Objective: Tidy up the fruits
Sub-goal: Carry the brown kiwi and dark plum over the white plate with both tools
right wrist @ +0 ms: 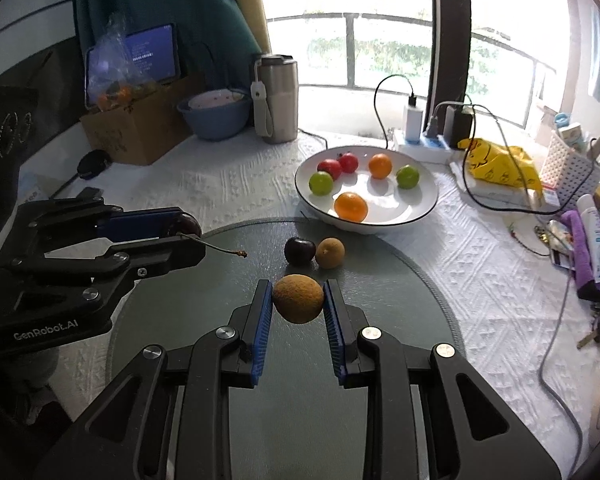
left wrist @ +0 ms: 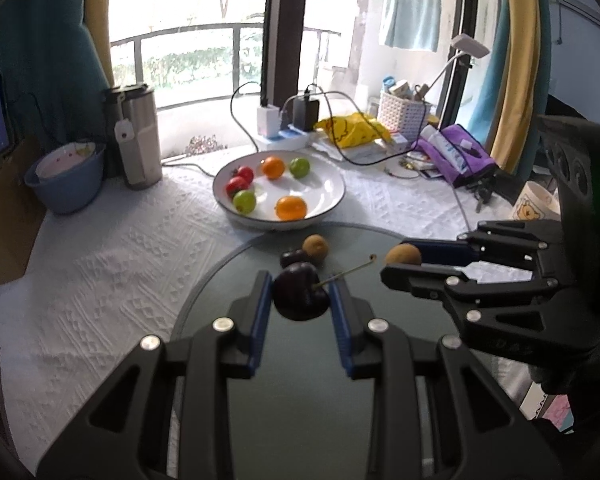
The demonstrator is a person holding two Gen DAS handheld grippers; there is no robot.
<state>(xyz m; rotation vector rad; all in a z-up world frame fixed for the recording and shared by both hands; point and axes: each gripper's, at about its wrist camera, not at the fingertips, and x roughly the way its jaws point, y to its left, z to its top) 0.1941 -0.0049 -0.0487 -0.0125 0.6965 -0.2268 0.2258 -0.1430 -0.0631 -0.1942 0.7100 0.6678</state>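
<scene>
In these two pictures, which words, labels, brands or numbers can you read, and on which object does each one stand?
"GenRobot.AI": white print on the black body of the left gripper, right wrist view.
Raised letters on the black body of the right gripper: too faint to read.
Blue lit screen behind the cardboard box: text lines too blurred.
White tube on the purple cloth: print too small.
Yellow plastic bag: dark marks, unreadable.
</scene>
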